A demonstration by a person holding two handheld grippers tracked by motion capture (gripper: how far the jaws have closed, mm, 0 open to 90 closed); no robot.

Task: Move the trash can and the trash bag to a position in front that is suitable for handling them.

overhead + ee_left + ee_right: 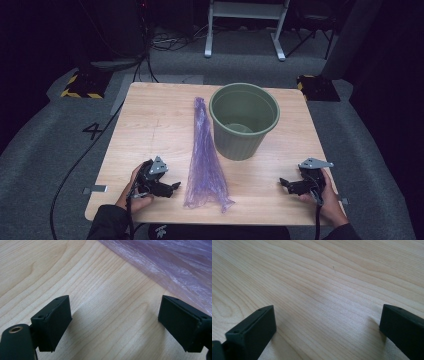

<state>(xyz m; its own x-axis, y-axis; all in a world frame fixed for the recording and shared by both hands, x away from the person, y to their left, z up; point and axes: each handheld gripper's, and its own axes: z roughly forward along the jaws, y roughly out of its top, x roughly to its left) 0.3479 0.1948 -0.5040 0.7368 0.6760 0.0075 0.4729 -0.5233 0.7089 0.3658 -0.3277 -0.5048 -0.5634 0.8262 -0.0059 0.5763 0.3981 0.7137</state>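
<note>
The left gripper [172, 187] has its jaws wide apart, with nothing between them. The purple plastic bag [204, 155] lies flat on the counter [150, 125] just ahead of these jaws, near their right tip, not touching. The right gripper [284, 183] also has its jaws spread and empty; the bag is well apart from them. I count one bag, one green bucket [244, 120] and two grippers.

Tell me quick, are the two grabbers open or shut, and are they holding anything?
Left gripper: open, holding nothing; the purple bag lies just beside it.
Right gripper: open, holding nothing, over bare table.
</note>
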